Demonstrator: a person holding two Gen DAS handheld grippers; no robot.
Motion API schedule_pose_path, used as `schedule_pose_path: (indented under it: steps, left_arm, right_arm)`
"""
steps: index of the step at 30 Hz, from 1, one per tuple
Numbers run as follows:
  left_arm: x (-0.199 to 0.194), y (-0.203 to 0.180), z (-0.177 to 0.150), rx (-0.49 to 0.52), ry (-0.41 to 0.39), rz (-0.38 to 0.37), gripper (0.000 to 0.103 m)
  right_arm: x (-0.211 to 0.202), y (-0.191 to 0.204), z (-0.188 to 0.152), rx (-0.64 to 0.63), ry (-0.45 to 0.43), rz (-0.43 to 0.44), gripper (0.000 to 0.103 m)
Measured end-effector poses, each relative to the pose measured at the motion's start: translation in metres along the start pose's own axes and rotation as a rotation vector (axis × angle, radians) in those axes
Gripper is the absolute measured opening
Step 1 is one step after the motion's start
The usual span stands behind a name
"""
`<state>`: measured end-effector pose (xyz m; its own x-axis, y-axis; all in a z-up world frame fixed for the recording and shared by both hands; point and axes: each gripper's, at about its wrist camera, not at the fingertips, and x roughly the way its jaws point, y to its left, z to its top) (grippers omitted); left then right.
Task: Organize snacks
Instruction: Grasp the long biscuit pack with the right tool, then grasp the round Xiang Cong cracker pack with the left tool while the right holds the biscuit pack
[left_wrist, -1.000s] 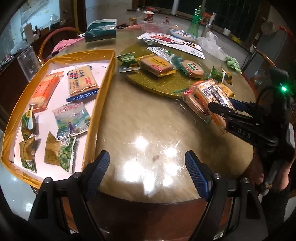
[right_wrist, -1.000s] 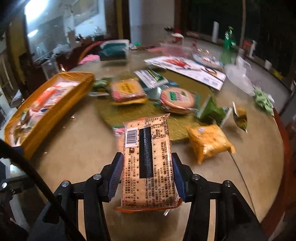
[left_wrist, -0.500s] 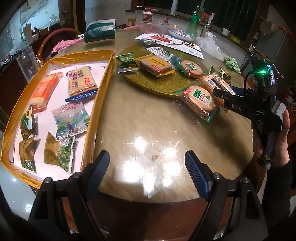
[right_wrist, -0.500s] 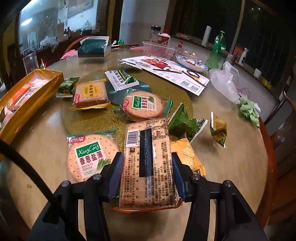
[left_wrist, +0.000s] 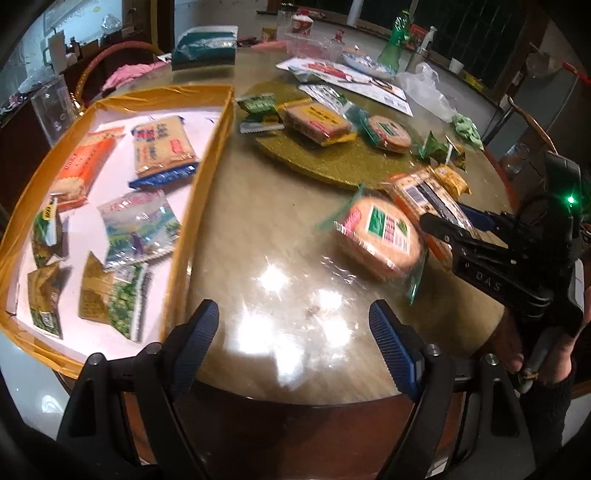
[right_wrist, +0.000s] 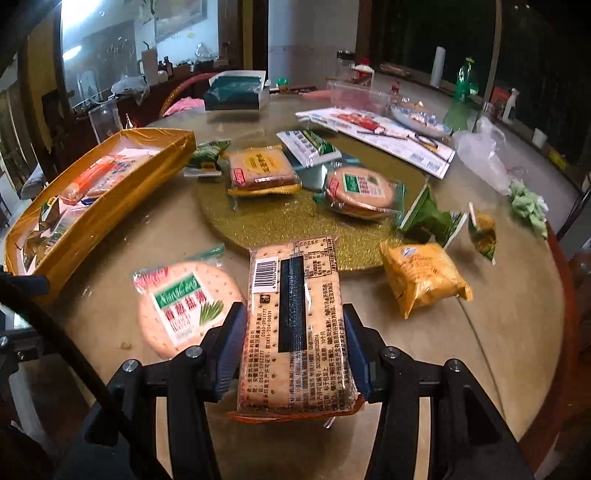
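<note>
Left wrist view: mounted behind the left hand-held gripper (left_wrist: 293, 345), looking forward and steeply down along its two fingers at the near edge of the bench (left_wrist: 280, 221). Close to the glossy top; yellow tray (left_wrist: 207, 166) ahead to the left, right hand-held gripper (left_wrist: 448, 221) entering from the right edge.

Right wrist view: mounted behind the right hand-held gripper (right_wrist: 293, 347), facing forward and down across the bench (right_wrist: 498, 332) from farther right, close enough to read print on the cracker pack (right_wrist: 295, 325) between its fingers.

Shared by both: yellow tray (right_wrist: 110, 210), gold round mat (left_wrist: 332, 166) (right_wrist: 295, 225), round biscuit pack (left_wrist: 380, 236) (right_wrist: 181, 299), cracker pack (left_wrist: 424, 195).
</note>
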<state>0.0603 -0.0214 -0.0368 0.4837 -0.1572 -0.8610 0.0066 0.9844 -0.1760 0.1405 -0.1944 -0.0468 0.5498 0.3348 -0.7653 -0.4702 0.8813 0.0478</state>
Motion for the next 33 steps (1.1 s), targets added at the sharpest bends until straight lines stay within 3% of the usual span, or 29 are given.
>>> schedule_pose_path:
  steps: [4,8,13,17,23,28,30,33]
  left_arm:
    - [-0.002,-0.004,-0.003,0.010,0.000,-0.012,0.084]
    - [0.001,-0.003,-0.004,0.002,0.012,-0.003,0.084]
    - [-0.001,-0.002,-0.006,0.003,0.009,0.013,0.084]
    - [0.002,-0.002,-0.005,-0.006,0.016,0.000,0.084]
    - [0.018,-0.007,0.004,0.002,0.040,0.009,0.084]
    - [0.042,-0.017,0.025,-0.045,0.076,-0.017,0.084]
    - [0.050,-0.022,0.035,-0.079,0.073,0.006,0.086]
    - [0.061,-0.034,0.042,-0.042,0.062,0.055,0.090]
  right_arm:
    - [-0.009,0.009,-0.003,-0.057,-0.014,-0.008,0.051]
    - [0.000,-0.003,0.000,0.006,-0.008,0.000,0.051]
    - [-0.004,0.005,-0.003,-0.033,-0.004,0.002,0.051]
    - [-0.026,0.027,-0.021,-0.061,0.005,0.116,0.051]
    - [-0.030,0.008,-0.039,0.177,-0.017,0.107,0.051]
    - [-0.028,0.012,-0.050,0.249,-0.053,0.032,0.051]
    - [-0.027,0.010,-0.051,0.287,-0.063,0.038,0.051]
    - [-0.029,0.005,-0.053,0.327,-0.074,0.023,0.051]
